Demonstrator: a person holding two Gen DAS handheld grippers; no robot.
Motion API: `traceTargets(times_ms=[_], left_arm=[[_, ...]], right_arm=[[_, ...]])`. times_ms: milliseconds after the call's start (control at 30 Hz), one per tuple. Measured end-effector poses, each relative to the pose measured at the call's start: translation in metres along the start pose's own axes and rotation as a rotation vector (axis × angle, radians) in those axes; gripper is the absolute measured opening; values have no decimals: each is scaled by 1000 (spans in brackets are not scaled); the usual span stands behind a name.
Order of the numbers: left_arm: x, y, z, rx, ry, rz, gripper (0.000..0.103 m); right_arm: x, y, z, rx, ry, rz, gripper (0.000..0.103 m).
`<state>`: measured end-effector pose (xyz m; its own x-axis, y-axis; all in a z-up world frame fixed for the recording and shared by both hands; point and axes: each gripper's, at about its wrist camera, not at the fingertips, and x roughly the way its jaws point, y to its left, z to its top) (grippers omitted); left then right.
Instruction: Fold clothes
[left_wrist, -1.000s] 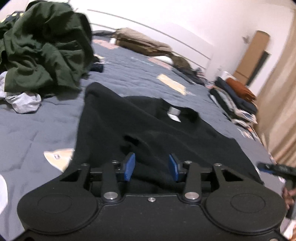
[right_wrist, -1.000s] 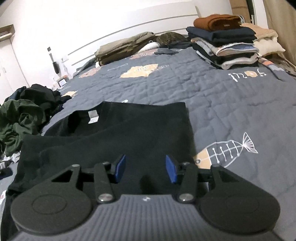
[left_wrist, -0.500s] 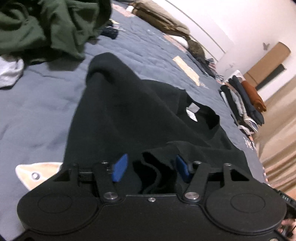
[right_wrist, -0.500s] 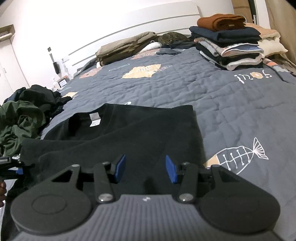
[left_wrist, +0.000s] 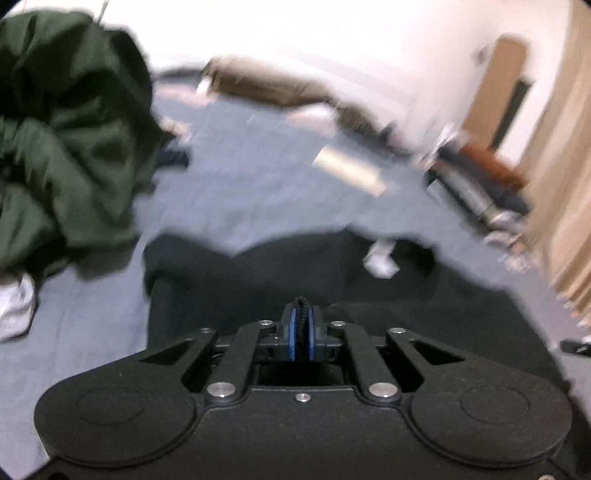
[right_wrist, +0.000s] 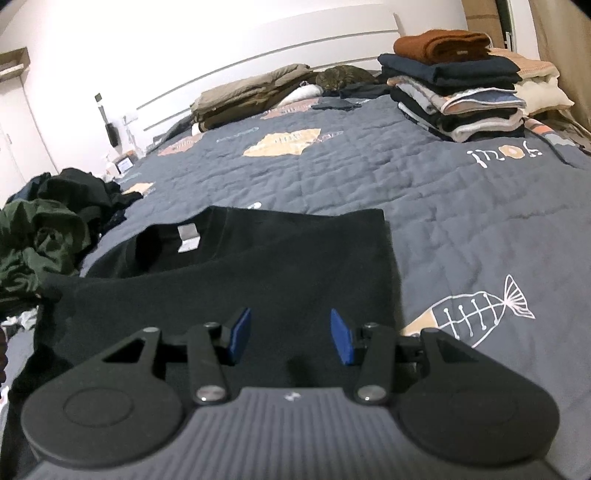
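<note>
The black shirt (right_wrist: 229, 280) was spread on the bed (right_wrist: 461, 206), collar away from the claws. A dark fold of its edge had just been pinched as the left claw (left_wrist: 302, 334) closed. The right claw (right_wrist: 290, 336) was held half-open and empty above the shirt. Presumably, the fold should be carried across evenly and the cloth kept taut.

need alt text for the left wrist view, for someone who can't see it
Blurred view: the left gripper has just closed its blue fingers on a fold of the black t-shirt lying on a grey quilt. A dark green garment is heaped at left.
</note>
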<state>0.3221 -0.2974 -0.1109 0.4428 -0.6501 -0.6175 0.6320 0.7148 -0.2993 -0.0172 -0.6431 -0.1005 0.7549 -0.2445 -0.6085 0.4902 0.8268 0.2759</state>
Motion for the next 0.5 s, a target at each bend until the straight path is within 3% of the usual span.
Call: traceTargets(times_ms=[67, 200, 333, 433, 467, 500], left_arm=[[1, 7, -6, -43, 42, 12, 29], [-20, 21, -21, -153, 35, -62, 63], [-18, 28, -37, -231, 101, -164, 63], [-13, 26, -44, -248, 115, -163, 63], [-13, 26, -45, -259, 111, -169, 60], [-13, 25, -46, -271, 107, -175, 50]], right_arm=[[4, -1, -2, -8, 19, -9, 47], [10, -3, -7, -11, 52, -31, 47], [15, -3, -12, -24, 82, -52, 47], [19, -2, -15, -44, 99, -66, 47], [20, -2, -16, -49, 102, -68, 47], [21, -1, -17, -54, 106, -70, 47]])
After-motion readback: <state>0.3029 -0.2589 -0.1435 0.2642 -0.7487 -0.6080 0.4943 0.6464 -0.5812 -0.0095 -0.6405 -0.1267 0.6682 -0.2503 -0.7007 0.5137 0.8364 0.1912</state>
